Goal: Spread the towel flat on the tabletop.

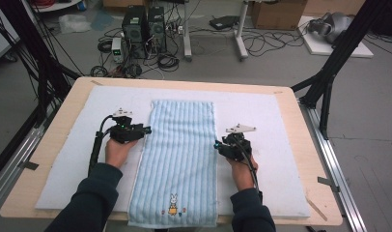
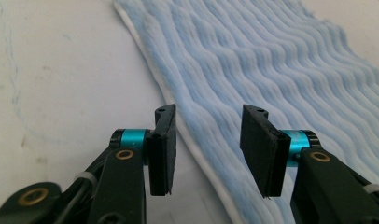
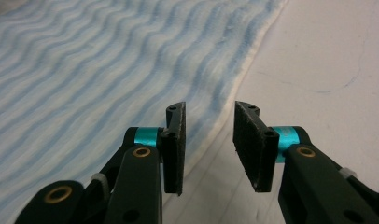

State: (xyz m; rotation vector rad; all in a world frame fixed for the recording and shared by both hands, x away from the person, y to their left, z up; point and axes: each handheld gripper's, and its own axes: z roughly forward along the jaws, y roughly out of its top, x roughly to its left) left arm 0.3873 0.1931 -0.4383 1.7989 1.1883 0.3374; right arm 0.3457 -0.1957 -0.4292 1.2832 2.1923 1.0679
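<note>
Pale blue ribbed towel (image 1: 177,164), with a small rabbit stitched near its near end, lies flat along the middle of the white felt mat (image 1: 281,125) on our wooden bench (image 1: 307,145). Our left gripper (image 1: 145,130) sits at the towel's left edge, jaws parted over the hem, pressing nothing. Our right gripper (image 1: 217,144) sits at the right edge, jaws likewise released, with the hem running beneath the gap.
</note>
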